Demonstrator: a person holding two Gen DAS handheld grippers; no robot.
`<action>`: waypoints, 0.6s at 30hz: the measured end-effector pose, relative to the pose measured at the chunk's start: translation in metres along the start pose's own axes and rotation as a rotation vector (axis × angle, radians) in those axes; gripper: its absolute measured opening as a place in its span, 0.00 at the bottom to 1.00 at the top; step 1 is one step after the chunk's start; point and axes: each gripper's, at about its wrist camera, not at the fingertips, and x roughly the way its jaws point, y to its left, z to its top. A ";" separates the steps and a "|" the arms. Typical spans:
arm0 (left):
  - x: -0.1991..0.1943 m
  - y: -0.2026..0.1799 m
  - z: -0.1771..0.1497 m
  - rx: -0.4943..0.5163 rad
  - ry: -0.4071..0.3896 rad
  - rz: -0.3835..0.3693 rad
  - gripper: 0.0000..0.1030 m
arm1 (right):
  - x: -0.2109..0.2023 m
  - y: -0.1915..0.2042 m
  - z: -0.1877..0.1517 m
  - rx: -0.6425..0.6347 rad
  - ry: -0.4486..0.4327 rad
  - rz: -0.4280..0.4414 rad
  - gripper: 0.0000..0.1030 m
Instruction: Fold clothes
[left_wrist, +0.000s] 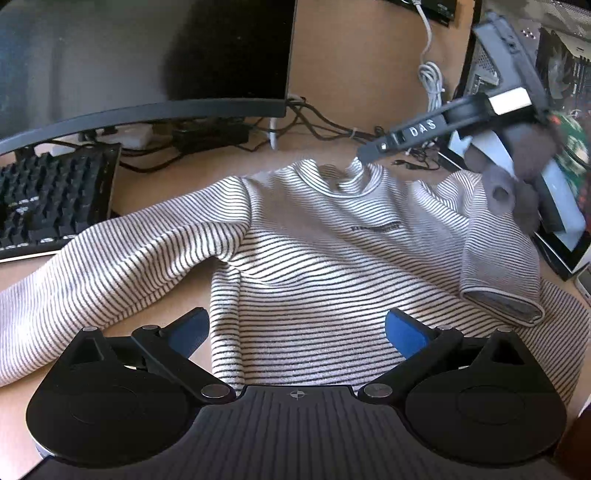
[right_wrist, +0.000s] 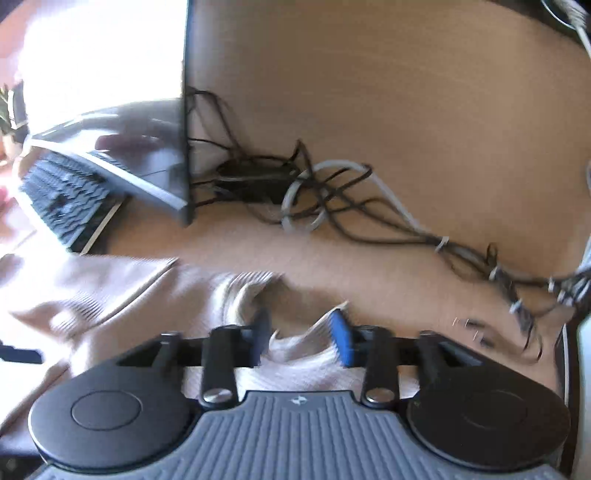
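A white sweater with thin dark stripes (left_wrist: 314, 254) lies front up on the wooden desk, neck towards the back wall. Its left sleeve stretches out to the left; its right sleeve (left_wrist: 498, 258) is folded over the chest. My left gripper (left_wrist: 295, 328) is open just above the sweater's lower body, holding nothing. My right gripper (left_wrist: 364, 153) reaches in from the right at the collar (left_wrist: 332, 177). In the right wrist view its blue pads (right_wrist: 341, 341) stand apart with bunched collar fabric (right_wrist: 291, 341) between them; the view is blurred.
A curved monitor (left_wrist: 147, 55) and a black keyboard (left_wrist: 51, 195) stand at the back left. Tangled cables (right_wrist: 332, 199) lie along the back wall. A computer case (left_wrist: 554, 92) stands at the right.
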 end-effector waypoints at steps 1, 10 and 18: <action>0.001 0.000 0.000 -0.001 0.005 0.002 1.00 | 0.000 0.003 -0.004 0.014 0.002 0.017 0.40; 0.003 -0.007 -0.001 0.018 0.022 0.047 1.00 | 0.070 0.057 -0.001 -0.157 -0.026 -0.001 0.05; 0.004 -0.006 -0.001 0.008 0.016 0.085 1.00 | 0.083 0.060 0.006 -0.329 -0.037 -0.055 0.07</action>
